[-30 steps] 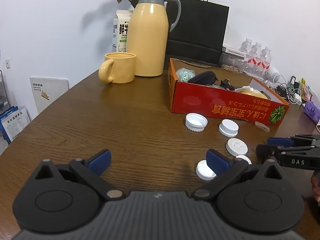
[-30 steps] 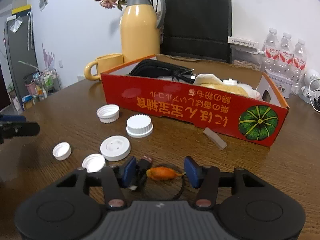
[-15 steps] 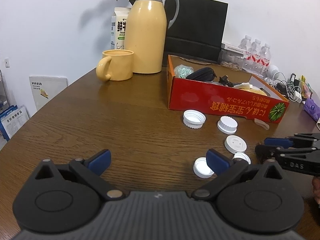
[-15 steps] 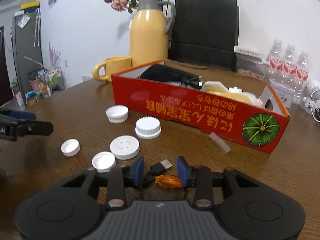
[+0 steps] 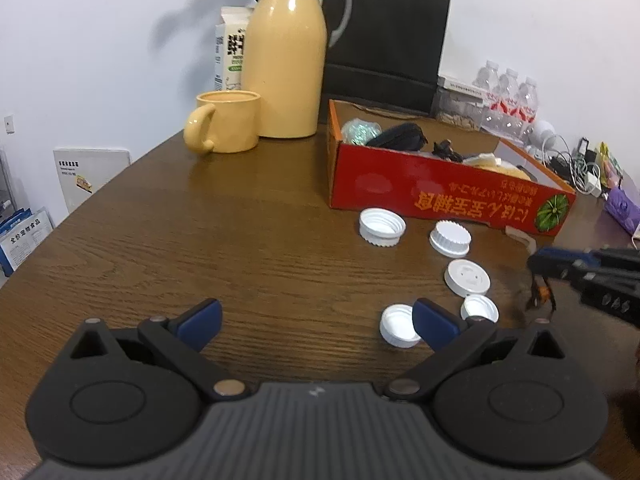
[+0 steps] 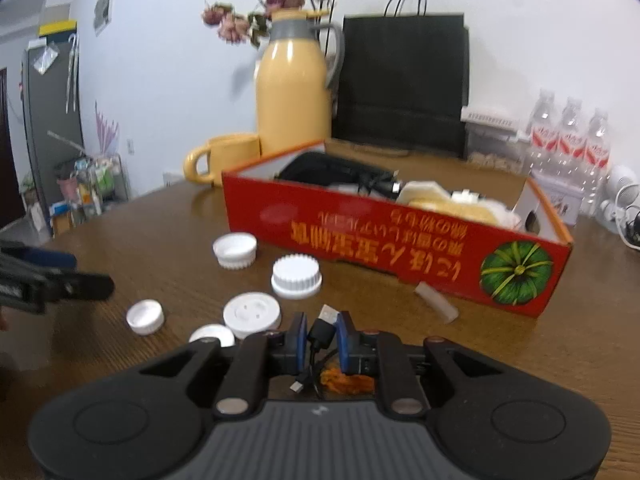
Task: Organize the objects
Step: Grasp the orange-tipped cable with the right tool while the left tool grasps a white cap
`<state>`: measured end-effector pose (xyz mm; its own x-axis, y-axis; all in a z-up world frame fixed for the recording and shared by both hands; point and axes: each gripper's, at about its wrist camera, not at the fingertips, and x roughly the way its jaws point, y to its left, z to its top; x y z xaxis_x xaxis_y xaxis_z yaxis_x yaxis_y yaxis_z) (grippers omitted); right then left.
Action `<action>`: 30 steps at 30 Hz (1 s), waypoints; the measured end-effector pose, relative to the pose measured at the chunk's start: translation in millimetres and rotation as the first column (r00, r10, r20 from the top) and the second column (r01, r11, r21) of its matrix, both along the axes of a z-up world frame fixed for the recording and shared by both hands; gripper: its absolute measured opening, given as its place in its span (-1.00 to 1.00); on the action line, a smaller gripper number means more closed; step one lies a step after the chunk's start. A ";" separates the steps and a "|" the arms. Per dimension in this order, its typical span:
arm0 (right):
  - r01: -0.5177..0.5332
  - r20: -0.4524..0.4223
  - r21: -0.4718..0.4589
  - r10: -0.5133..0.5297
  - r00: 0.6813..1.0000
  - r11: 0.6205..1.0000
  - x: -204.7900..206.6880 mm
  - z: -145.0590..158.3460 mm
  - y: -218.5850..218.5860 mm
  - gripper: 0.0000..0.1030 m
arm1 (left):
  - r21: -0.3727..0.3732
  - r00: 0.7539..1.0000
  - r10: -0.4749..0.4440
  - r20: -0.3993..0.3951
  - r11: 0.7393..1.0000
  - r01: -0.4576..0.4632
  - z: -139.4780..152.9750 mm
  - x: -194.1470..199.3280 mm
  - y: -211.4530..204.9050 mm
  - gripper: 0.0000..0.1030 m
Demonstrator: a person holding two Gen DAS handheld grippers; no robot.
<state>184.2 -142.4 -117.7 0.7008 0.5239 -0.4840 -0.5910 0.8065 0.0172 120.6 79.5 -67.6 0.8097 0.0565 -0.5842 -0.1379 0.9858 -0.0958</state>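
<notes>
Your right gripper point(image 6: 322, 330) has just been closing, and its blue-padded fingers point(image 6: 298, 336) now pinch the black USB cable point(image 6: 320, 332) just behind its silver plug, which sticks out forward between the pads. The rest of the cable hangs in a loop under the fingers, with a small orange tie or tag point(image 6: 346, 380) on it; what that orange piece is, the blurred view does not settle. The cable is held just above the dark wooden table point(image 6: 160, 224), in front of the long red cardboard box point(image 6: 380, 240) with the green pumpkin print.

Between you and the box lie five white plastic caps: an open ribbed cap point(image 6: 235, 251) turned mouth up, a ribbed cap point(image 6: 296, 277) standing on its rim, a flat round lid point(image 6: 252, 314), and two small caps point(image 6: 145, 317) point(image 6: 212, 337) close to your fingers. A short pale stick point(image 6: 436, 303) rests against the foot of the box. The box already holds a black pouch point(image 6: 320, 168), dark cords and some pale yellow things.

Your left gripper point(image 5: 316, 320) hangs over the table with its fingers spread wide and nothing between them; one small cap point(image 5: 398, 326) sits just behind its right finger.

Beyond stand a yellow mug point(image 5: 224, 122), a yellow jug with a grey collar point(image 5: 284, 60), a milk carton point(image 5: 230, 52), a black paper bag point(image 5: 384, 44) and water bottles point(image 5: 508, 96).
</notes>
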 end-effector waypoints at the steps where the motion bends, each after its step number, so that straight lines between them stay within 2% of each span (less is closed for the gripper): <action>1: 0.006 0.017 0.015 -0.006 1.000 1.000 -3.2 2.4 -2.9 -0.73 | 0.003 1.000 -0.007 -0.005 1.000 0.007 -0.9 1.7 -1.8 1.00; 2: 0.013 0.036 0.031 -0.014 0.999 0.999 -6.2 4.7 -5.9 -0.86 | 0.006 1.000 -0.017 -0.011 1.000 0.017 -1.9 3.4 -3.9 1.00; 4: 0.031 0.072 0.061 -0.036 0.997 0.998 -11.8 9.1 -11.8 -0.89 | 0.018 0.999 -0.035 -0.026 0.999 0.035 -4.4 7.9 -9.0 1.00; 18: 0.063 0.104 0.143 -0.078 0.991 0.988 -18.8 17.4 -30.4 -0.90 | 0.058 0.995 -0.084 -0.054 0.994 0.087 -15.0 22.8 -32.0 0.99; 22: 0.058 0.108 0.136 -0.073 0.991 0.989 -20.5 15.9 -29.7 -0.90 | 0.064 0.994 -0.099 -0.054 0.993 0.102 -15.6 24.2 -36.1 0.68; 24: 0.056 0.109 0.135 -0.071 0.991 0.989 -21.2 15.6 -29.5 -0.90 | 0.069 0.993 -0.112 -0.046 0.991 0.115 -15.0 23.2 -39.4 0.43; 28: 0.052 0.111 0.131 -0.066 0.992 0.990 -22.6 15.0 -28.5 -0.90 | 0.052 0.990 -0.137 -0.030 0.989 0.138 -12.9 22.0 -42.7 -0.33; 29: 0.051 0.111 0.130 -0.066 0.992 0.990 -23.0 14.8 -28.3 -0.90 | 0.047 0.990 -0.140 -0.028 0.989 0.141 -12.5 21.9 -43.3 -0.42; 30: 0.051 0.111 0.129 -0.066 0.992 0.990 -23.5 14.9 -28.0 -0.90 | 0.045 0.990 -0.140 -0.025 0.989 0.141 -12.2 21.7 -43.8 -0.42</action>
<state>160.7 -170.4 -102.9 0.7790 0.5322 -0.3315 -0.5470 0.8353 0.0555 142.2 35.7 -79.8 0.7986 -0.0292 -0.6012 0.0006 0.9989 -0.0477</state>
